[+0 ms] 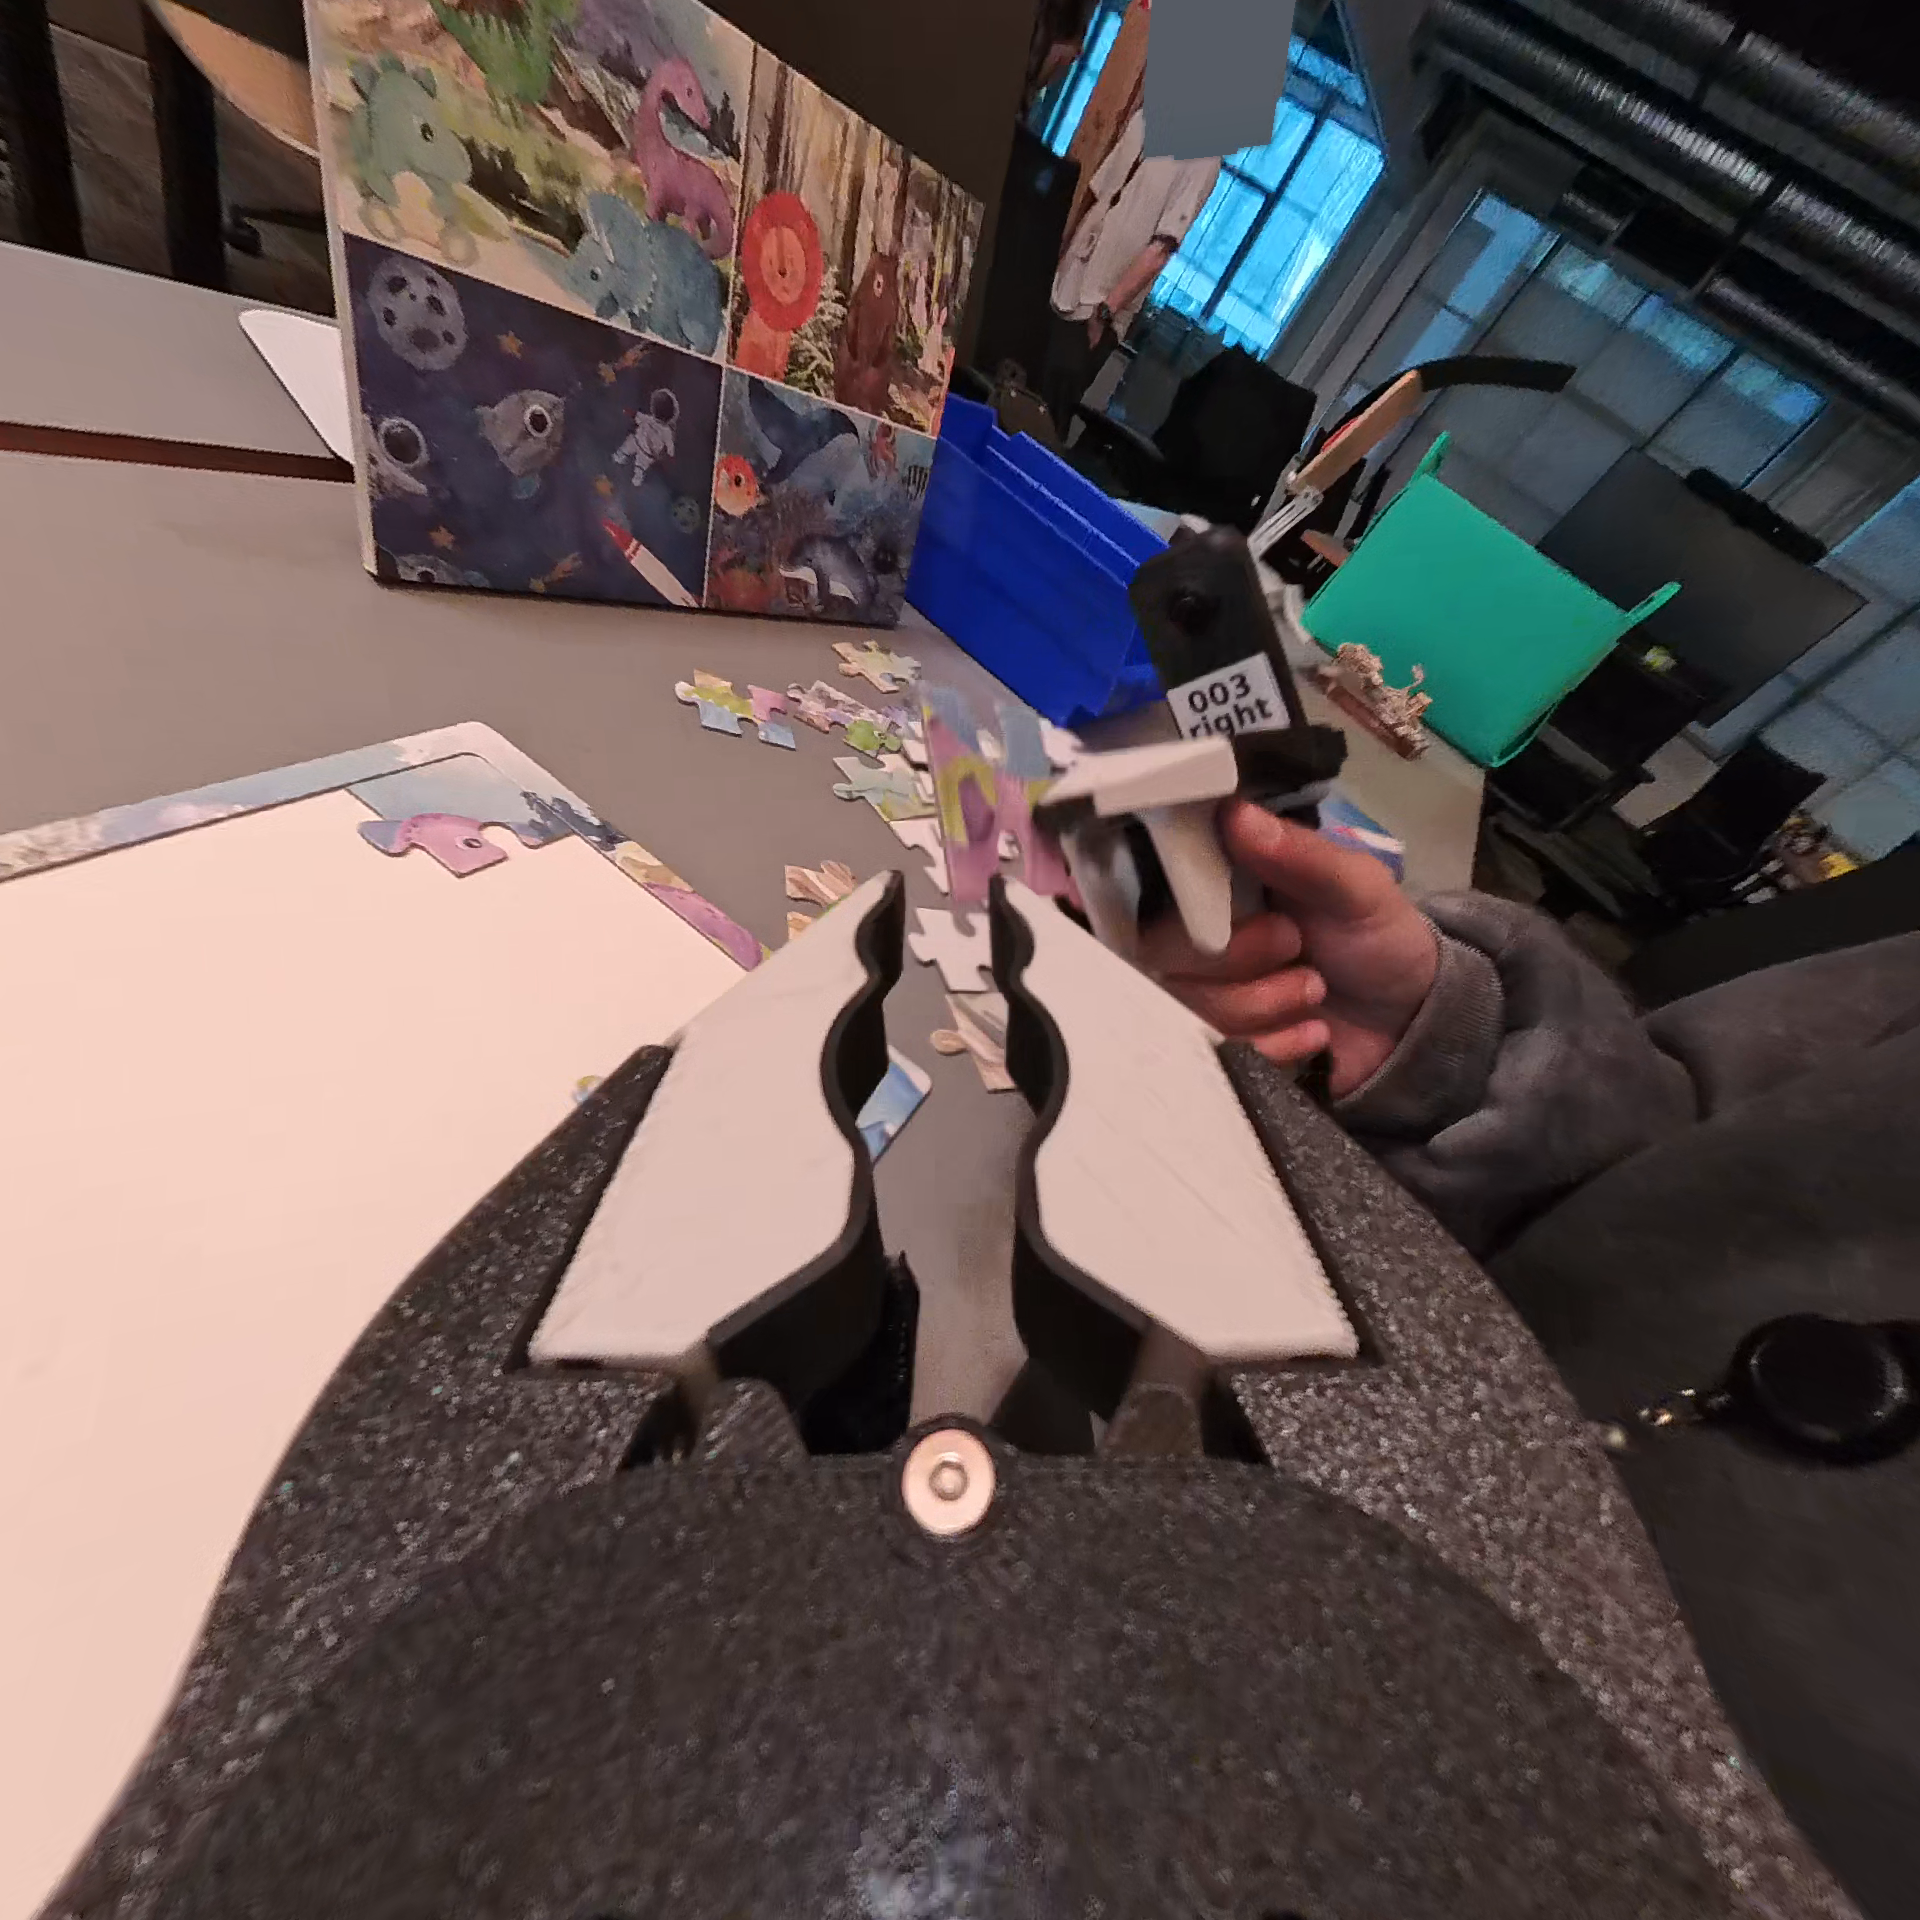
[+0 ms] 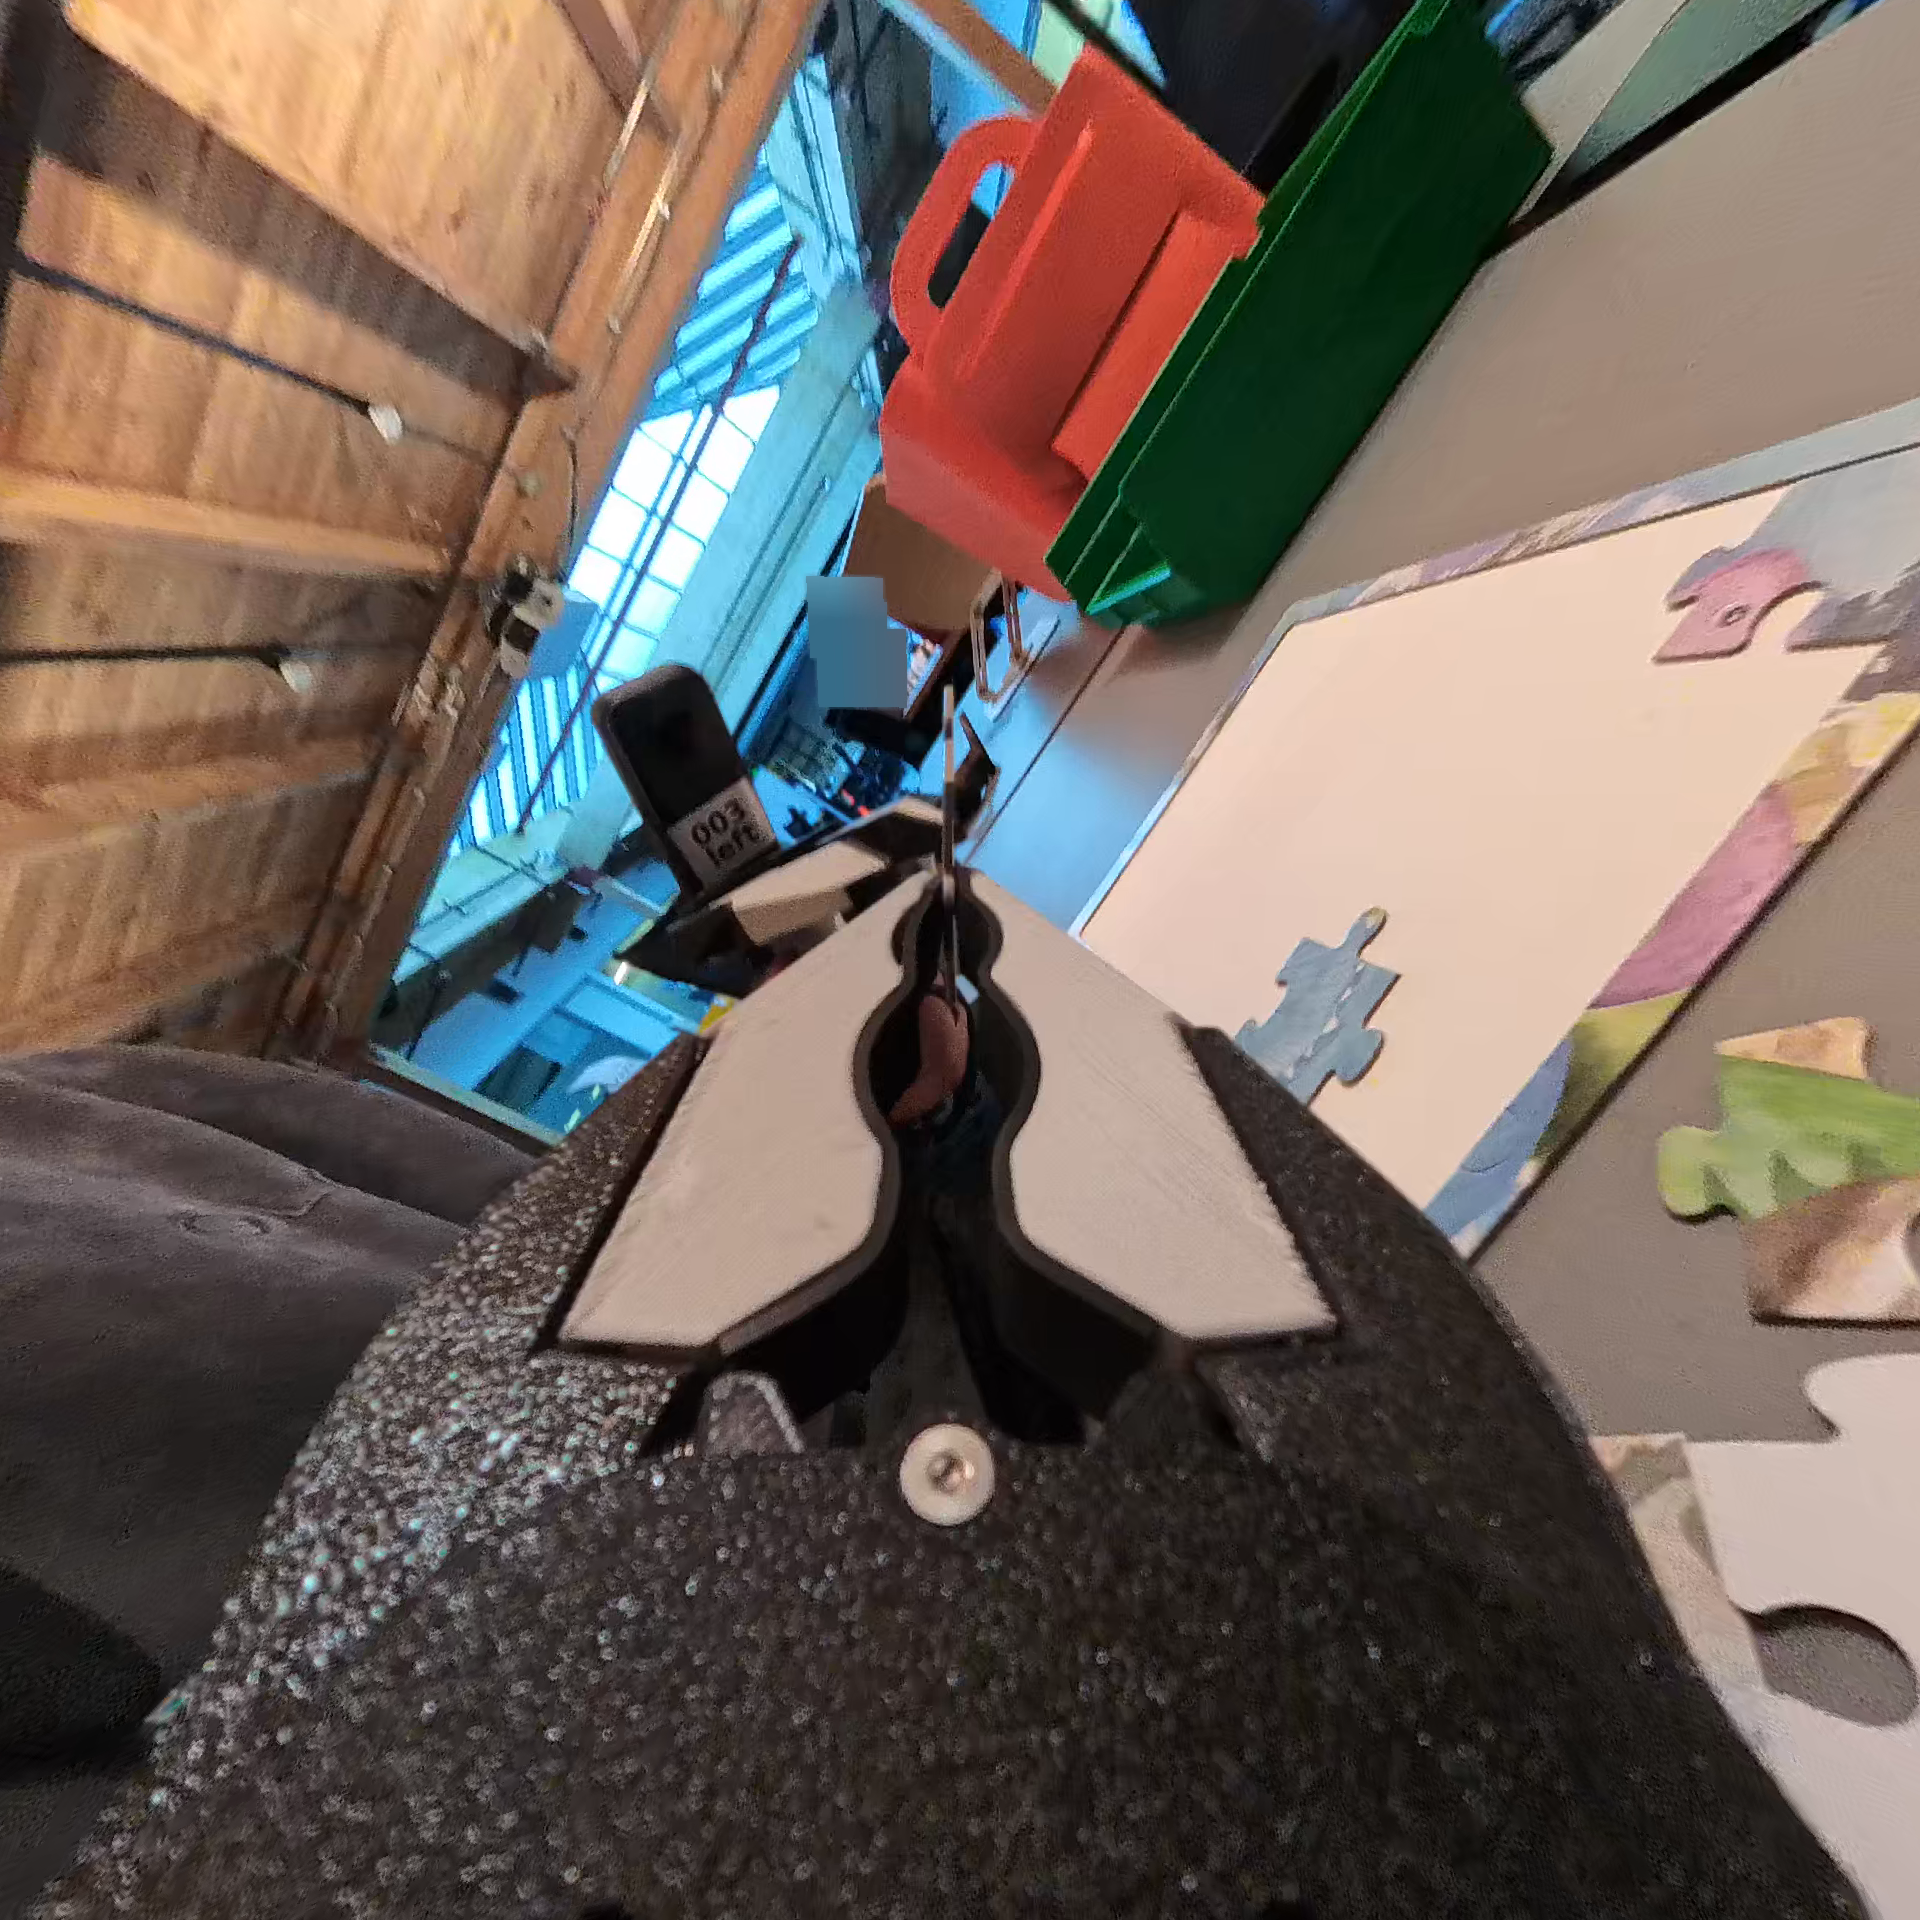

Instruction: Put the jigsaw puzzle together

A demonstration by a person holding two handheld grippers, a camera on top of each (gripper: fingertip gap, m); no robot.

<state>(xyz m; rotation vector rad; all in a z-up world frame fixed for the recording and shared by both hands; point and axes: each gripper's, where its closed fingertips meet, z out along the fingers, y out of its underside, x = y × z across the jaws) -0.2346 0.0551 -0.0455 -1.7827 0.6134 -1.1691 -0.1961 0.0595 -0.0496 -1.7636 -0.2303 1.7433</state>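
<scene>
Clearly the right gripper [image 2: 948,894] has its jaws clamped on a piece [image 1: 982,805], held edge-up above the worktop [image 1: 208,623]. The left gripper [image 1: 943,899], jaws apart, waits just below. Close low on the piece, then lay it flat in the tray [image 1: 260,1039].

The left wrist view looks forward along its fingers [image 1: 769,1101], close above the desk [image 1: 208,623], toward the puzzle box [image 1: 644,312]. The right wrist view is rolled sideways, facing the other gripper. Both views share the puzzle tray [image 1: 260,1039] [image 2: 1507,727].
</scene>
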